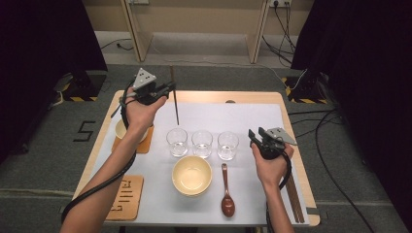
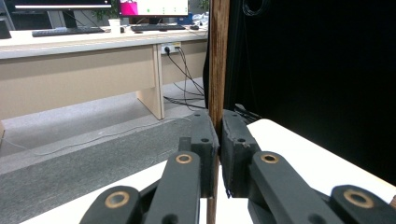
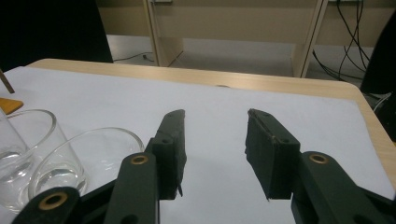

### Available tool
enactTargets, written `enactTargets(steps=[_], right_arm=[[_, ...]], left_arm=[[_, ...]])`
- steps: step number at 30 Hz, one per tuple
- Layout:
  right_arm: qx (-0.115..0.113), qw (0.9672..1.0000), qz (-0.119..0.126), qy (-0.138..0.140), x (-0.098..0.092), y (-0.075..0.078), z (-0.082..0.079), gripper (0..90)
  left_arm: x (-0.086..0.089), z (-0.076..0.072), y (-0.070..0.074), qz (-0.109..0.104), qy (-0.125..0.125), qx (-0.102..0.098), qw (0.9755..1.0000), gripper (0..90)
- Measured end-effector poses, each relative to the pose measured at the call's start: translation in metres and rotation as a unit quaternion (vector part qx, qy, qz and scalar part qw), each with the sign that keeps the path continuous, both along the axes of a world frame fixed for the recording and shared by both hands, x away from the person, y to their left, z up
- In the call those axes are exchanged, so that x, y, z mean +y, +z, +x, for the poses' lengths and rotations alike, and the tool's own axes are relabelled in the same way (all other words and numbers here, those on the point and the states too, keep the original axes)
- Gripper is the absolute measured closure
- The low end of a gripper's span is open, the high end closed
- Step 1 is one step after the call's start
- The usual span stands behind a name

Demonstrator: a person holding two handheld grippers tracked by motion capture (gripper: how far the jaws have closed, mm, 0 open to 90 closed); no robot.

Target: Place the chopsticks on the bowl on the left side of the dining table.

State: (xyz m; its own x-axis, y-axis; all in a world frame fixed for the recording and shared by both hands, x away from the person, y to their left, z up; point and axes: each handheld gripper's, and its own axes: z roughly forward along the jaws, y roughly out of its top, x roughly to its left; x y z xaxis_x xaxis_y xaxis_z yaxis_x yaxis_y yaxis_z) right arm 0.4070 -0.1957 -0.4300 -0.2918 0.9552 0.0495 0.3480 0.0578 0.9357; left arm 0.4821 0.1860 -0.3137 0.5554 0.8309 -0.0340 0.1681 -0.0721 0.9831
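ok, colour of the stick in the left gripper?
Dark brown wood stick, clearest in the left gripper view.

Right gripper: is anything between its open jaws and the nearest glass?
Nothing visible. The right gripper hovers open just right of the rightmost glass, with bare white table cover between its jaws. The spoon lies nearer the person, off that path.
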Motion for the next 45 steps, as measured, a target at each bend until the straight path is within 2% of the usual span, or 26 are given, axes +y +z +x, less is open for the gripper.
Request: enactTargets(steps=[14,31,45], right_arm=[[0.007,1.0,-0.001,-0.006,-0.005,-0.008,-0.006,57.4],[0.011,0.9999,0.004,-0.009,-0.008,-0.01,-0.007,56.4],[0.014,0.9999,0.004,-0.008,-0.009,-0.01,-0.007,55.6]], left_arm=[[0.016,-0.007,-0.003,0.0,0.016,-0.001,0.9999,84.2],[0.037,-0.019,-0.006,-0.001,0.039,0.001,0.9992,84.1],[0.044,-0.033,-0.014,-0.001,0.039,0.001,0.9992,84.1]])
